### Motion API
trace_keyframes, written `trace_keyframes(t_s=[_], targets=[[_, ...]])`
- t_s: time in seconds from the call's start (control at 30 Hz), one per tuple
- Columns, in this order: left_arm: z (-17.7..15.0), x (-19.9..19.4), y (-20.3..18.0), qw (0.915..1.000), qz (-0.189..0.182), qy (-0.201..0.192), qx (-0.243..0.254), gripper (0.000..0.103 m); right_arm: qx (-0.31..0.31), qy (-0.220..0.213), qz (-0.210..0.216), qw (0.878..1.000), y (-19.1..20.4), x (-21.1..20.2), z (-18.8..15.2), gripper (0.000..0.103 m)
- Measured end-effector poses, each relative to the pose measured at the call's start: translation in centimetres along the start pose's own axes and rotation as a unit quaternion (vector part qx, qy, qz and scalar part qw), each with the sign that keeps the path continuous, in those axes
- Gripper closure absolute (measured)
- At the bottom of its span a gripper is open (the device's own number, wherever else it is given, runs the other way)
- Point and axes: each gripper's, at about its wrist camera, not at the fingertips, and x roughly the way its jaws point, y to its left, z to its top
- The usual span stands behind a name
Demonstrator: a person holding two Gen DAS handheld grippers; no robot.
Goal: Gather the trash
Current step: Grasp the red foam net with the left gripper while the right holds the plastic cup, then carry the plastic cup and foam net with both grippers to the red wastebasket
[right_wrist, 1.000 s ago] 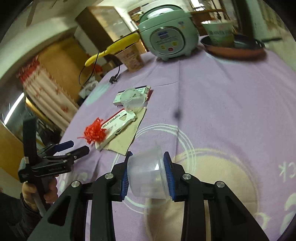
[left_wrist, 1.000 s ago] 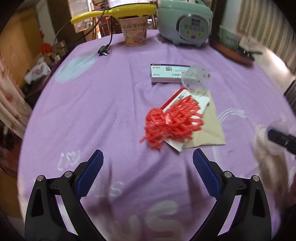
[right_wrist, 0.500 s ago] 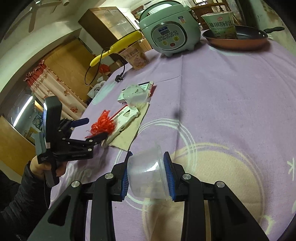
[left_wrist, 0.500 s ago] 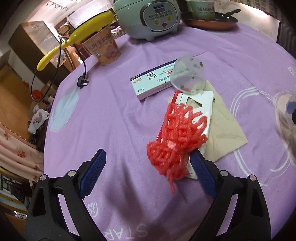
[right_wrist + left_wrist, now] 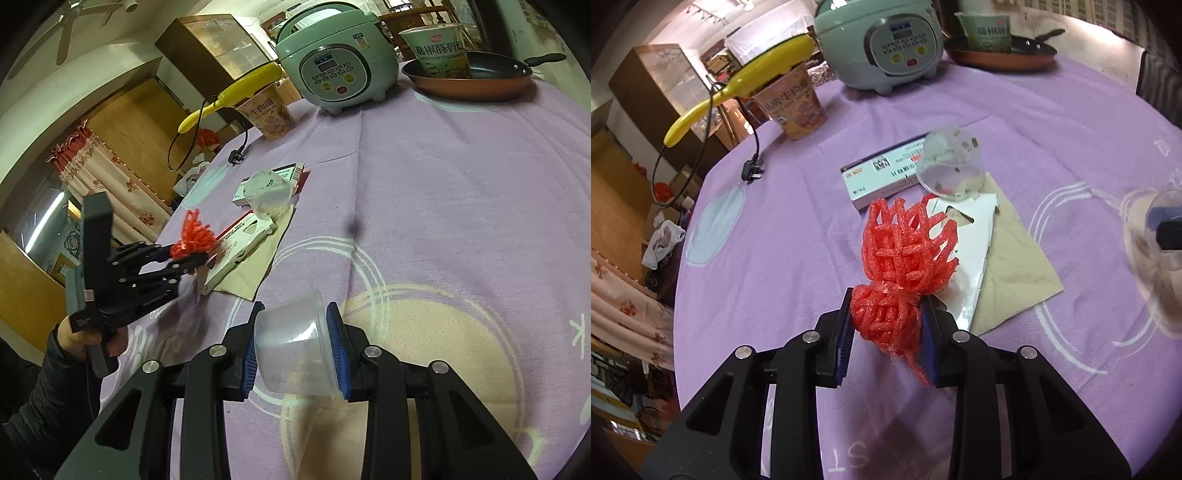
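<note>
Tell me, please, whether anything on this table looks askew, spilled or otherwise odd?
Yes: a clear plastic cup lies tipped on its side across the white medicine box, and a yellow handled tool lies balanced across the top of an instant noodle cup.

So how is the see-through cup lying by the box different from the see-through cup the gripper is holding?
The cup by the box lies on its side on the purple cloth, against the white box; the held cup is off the table, squeezed between the right gripper fingers. The lying cup has small scraps stuck inside; the held cup looks clean. Both are clear plastic and tipped sideways.
</note>
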Motion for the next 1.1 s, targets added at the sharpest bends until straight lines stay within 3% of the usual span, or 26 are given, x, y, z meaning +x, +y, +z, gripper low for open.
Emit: trace_keyframes(t_s=[0.23,0.57,0.67,0.73,1.1], targets=[[-0.1,-5.3,0.2,0.9986,-0.006,-0.038,-0.037,0.07,0.002,-0.01,-0.021,1.0,0.1,-0.4,0.0,0.069],[-2.6,-12.6,-4.5,0.9928,-0.042,-0.064,-0.092,0.07,-0.031,-0.03,-0.048,0.998,3.1,-4.8,-1.7,0.069],[-3.3,-13.7,-5.8,0.992,-0.032,-0.068,-0.101,0.07,-0.035,-0.041,-0.055,0.997,3.4,-6.9,-2.8,0.069],[-3.8,-14.3,-6.7,0.9901,-0.052,-0.068,-0.112,0.07,-0.038,-0.049,-0.06,0.996,3.5,-8.2,-3.6,0.069],[-5.1,-16.5,-12.0,0.9874,-0.08,-0.078,-0.113,0.07,-0.013,-0.078,-0.081,0.994,1.5,-14.1,-8.0,0.069]])
